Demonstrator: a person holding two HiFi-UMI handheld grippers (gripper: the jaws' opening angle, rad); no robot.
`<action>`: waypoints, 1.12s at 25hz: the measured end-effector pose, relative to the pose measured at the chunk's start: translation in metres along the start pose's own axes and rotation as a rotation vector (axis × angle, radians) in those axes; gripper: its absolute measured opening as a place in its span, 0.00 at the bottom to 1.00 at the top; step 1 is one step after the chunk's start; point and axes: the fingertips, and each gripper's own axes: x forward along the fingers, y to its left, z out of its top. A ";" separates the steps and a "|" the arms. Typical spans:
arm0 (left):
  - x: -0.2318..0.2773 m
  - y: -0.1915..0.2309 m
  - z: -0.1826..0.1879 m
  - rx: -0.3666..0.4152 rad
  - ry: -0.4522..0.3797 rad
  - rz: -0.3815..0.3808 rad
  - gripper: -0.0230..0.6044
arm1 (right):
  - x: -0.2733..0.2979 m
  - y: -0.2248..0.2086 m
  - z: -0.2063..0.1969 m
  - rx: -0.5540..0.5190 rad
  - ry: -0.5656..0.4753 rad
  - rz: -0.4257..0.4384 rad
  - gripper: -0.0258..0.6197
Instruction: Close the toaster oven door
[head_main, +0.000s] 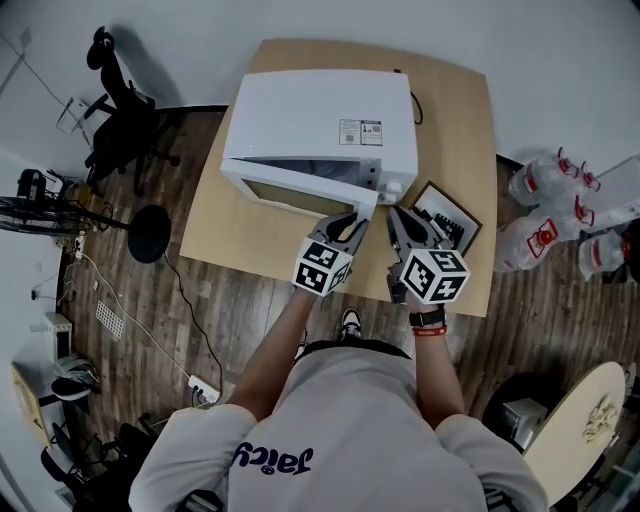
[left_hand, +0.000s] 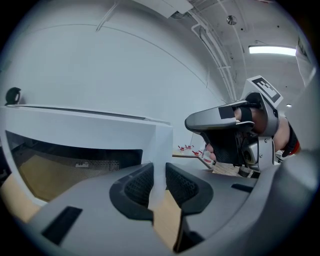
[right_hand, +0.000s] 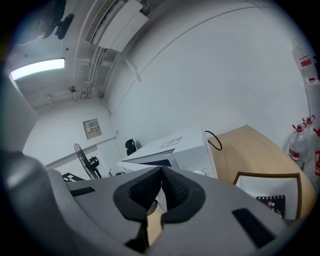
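A white toaster oven (head_main: 320, 120) stands on a wooden table (head_main: 455, 110). Its glass door (head_main: 300, 190) is partly open, swung out toward me. My left gripper (head_main: 352, 222) is at the door's free right end. In the left gripper view its jaws (left_hand: 159, 172) stand a narrow gap apart, and the door's white end edge (left_hand: 161, 150) shows in that gap at the tips. I cannot tell whether the pads touch it. My right gripper (head_main: 398, 215) hovers just right of the door, in front of the control panel, with its fingertips (right_hand: 161, 172) together on nothing. The oven (right_hand: 185, 147) lies ahead of it.
A dark-framed picture (head_main: 445, 215) lies on the table right of the oven, under the right gripper. A black cable (head_main: 415, 105) loops behind the oven. Water bottles (head_main: 560, 215) stand on the floor at the right; an office chair (head_main: 120, 120) and a fan (head_main: 150, 235) at the left.
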 end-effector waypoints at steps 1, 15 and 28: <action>0.002 0.001 0.000 0.000 0.000 -0.001 0.18 | 0.001 -0.001 0.000 0.000 0.000 -0.001 0.06; 0.030 0.018 0.015 -0.016 -0.015 0.001 0.16 | 0.019 -0.017 0.009 -0.001 0.008 -0.014 0.06; 0.052 0.031 0.024 -0.072 -0.036 0.010 0.16 | 0.034 -0.045 0.012 0.020 0.021 -0.042 0.06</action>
